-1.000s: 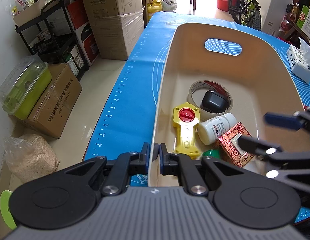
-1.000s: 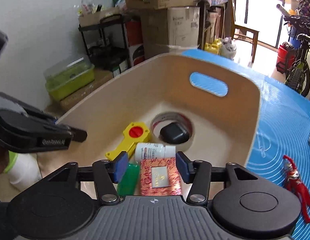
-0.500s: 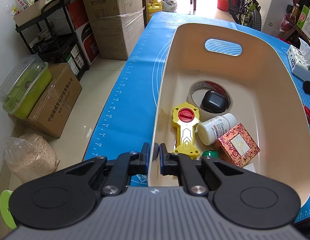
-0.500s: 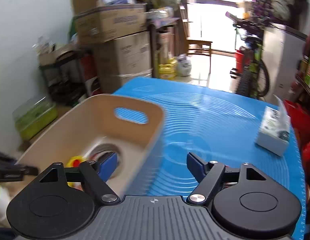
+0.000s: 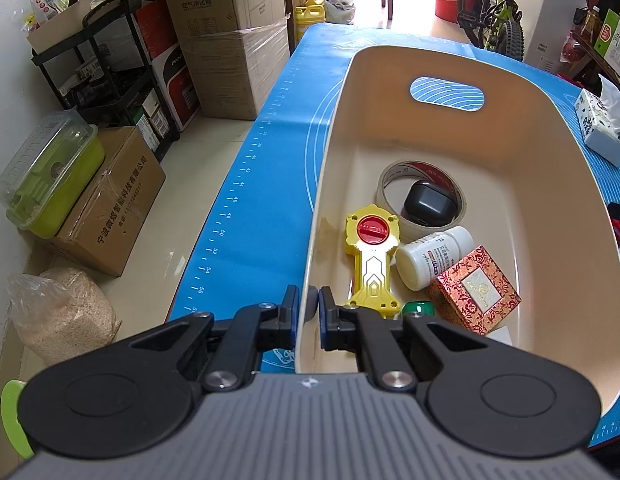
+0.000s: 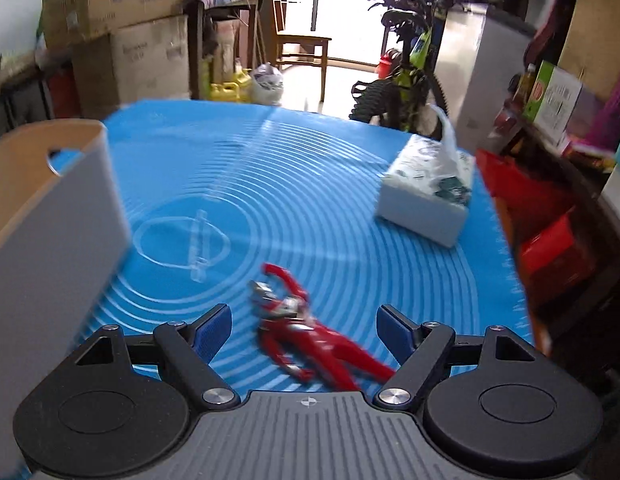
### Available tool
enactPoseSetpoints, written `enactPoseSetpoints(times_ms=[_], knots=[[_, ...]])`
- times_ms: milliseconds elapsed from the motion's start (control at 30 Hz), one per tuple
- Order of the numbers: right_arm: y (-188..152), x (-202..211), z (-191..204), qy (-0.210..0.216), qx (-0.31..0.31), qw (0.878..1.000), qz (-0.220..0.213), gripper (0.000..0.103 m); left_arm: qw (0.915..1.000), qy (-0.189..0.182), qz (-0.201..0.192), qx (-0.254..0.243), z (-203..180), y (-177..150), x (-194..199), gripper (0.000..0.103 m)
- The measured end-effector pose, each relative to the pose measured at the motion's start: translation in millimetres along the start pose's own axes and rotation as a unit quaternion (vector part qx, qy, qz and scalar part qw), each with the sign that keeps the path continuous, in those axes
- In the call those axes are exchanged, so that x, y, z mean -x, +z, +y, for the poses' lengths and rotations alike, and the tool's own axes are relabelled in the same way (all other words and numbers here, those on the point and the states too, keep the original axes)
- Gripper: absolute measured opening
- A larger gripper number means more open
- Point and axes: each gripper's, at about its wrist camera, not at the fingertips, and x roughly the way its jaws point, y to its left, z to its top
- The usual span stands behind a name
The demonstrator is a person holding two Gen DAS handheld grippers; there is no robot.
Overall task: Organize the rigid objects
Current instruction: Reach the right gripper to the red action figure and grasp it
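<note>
The left gripper (image 5: pixel 309 307) is clamped on the near wall of the beige bin (image 5: pixel 542 128), one finger outside, one inside. The right gripper (image 6: pixel 304 330) hangs wide apart, holding nothing, above the blue mat (image 6: pixel 310 200); the red toy figure (image 6: pixel 310 330) lies between its fingers. A tissue box (image 6: pixel 426 196) sits beyond, well apart.

Beige bin (image 5: pixel 510 92), oval handle cutout in far wall, stands along left edge of blue mat (image 5: pixel 246 200).

Bin contents:
- Tape roll (image 5: pixel 394 188) flat on the floor toward far end; dark rounded case (image 5: pixel 428 208) resting in its hole.
- Yellow toy (image 5: pixel 372 256) with red dial, flat beside left wall.
- White bottle (image 5: pixel 434 256) on its side.
- Red patterned box (image 5: pixel 476 290) tilted, touching the bottle.
- Green object (image 5: pixel 418 307) at near end, mostly hidden.

Red figure (image 6: pixel 310 328) lies flat near mat's near edge, outside the bin.
</note>
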Motion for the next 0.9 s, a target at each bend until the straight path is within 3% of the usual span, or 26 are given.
enactPoseSetpoints(times_ms=[200, 500, 667, 800, 833, 900], knots=[[-6.7, -11.1, -14.1, -0.029, 0.018, 0.999, -0.001, 0.081, 1.0000, 0.000, 0.000, 0.000, -0.2, -0.3, 0.2, 0.012], [-16.8, -29.1, -21.4, -0.018, 0.037, 0.999, 0.025, 0.077, 1.0000, 0.002, 0.000, -0.001, 0.1, -0.9, 0.5, 0.012], [-12.6, -33.7, -21.5, 0.000, 0.042, 0.999, 0.016, 0.077, 1.0000, 0.002, -0.001, -0.002, -0.1, -1.6, 1.0, 0.012], [-10.4, -38.7, -31.3, 0.027, 0.013, 0.999, 0.027, 0.076, 1.0000, 0.005, -0.001, -0.003, -0.6, -1.0, 0.8, 0.012], [-9.8, -39.1, -33.0, 0.035, 0.008, 0.999, 0.030, 0.074, 1.0000, 0.005, -0.001, -0.003, -0.1, -1.3, 0.8, 0.012], [-7.4, -38.1, -32.8, 0.068, 0.003, 0.997, 0.041, 0.049, 1.0000, 0.005, -0.001, -0.003, -0.8, -1.0, 0.7, 0.012]])
